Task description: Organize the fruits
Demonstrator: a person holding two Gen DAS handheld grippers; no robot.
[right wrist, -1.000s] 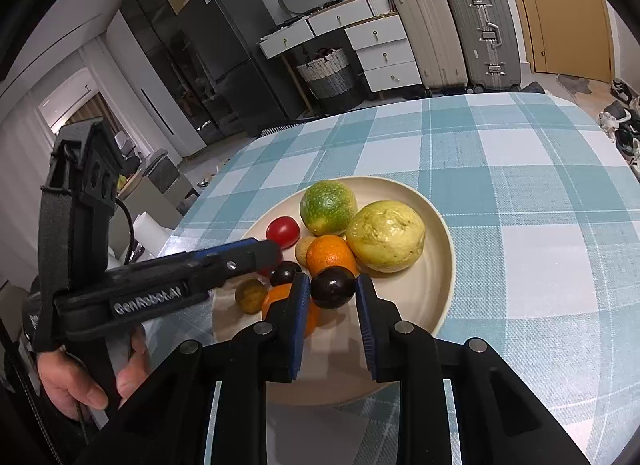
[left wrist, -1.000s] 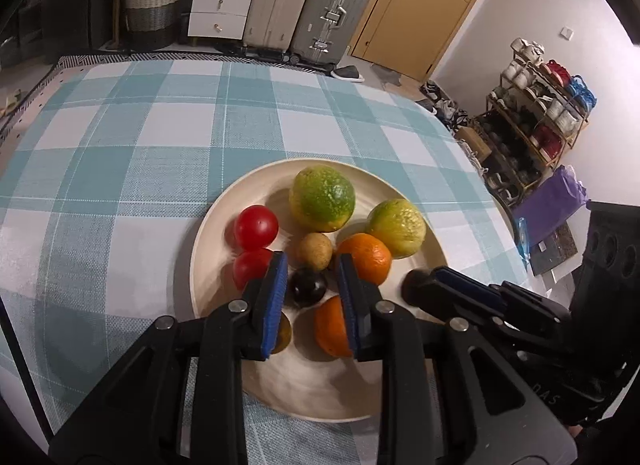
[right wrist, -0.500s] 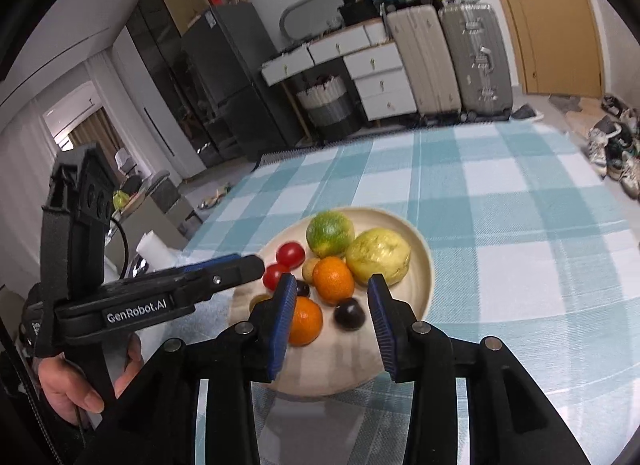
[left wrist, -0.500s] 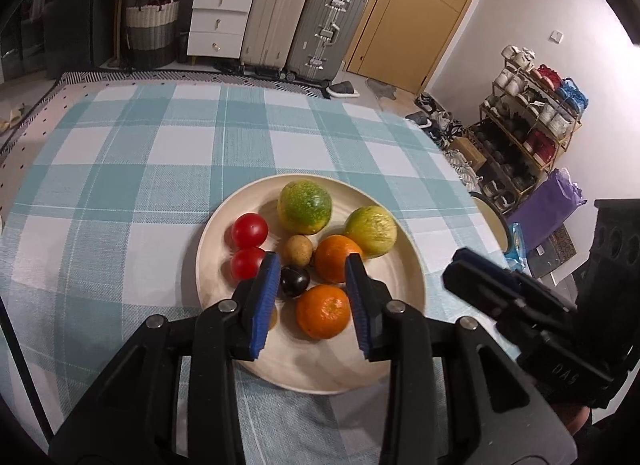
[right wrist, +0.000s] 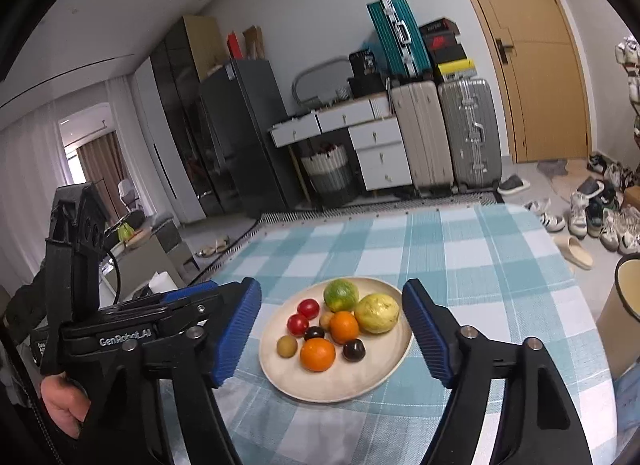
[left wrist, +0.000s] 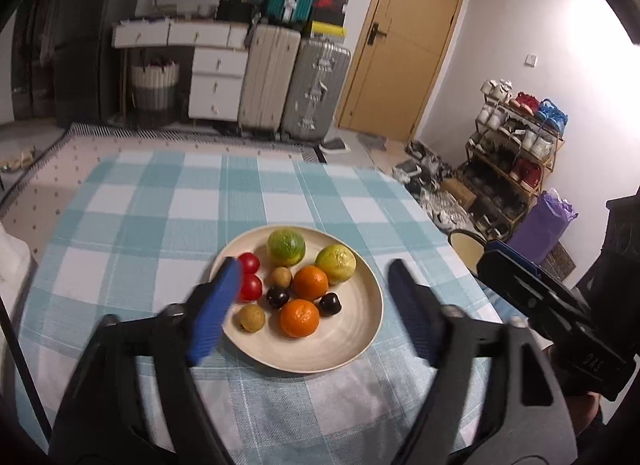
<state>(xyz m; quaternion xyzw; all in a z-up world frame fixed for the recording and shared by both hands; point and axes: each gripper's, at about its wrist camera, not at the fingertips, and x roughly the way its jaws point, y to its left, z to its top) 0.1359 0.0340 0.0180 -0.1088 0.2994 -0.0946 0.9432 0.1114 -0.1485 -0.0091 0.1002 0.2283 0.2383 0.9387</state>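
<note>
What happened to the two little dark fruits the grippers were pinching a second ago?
Both were let go onto the plate. The left gripper released one dark fruit, the right gripper the other dark fruit; both grippers pulled back and up, jaws opening, nothing between them. The other fruits stayed put.

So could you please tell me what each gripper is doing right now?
Left gripper: jaws opening, nothing held.
Right gripper: jaws opening, nothing held.

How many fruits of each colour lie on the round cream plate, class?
Round red fruits: 2
Round orange fruits: 2
Dark purple fruits: 2
Small brown fruits: 2
Green round fruit: 1
Yellow-green fruit: 1
Total: 10
</note>
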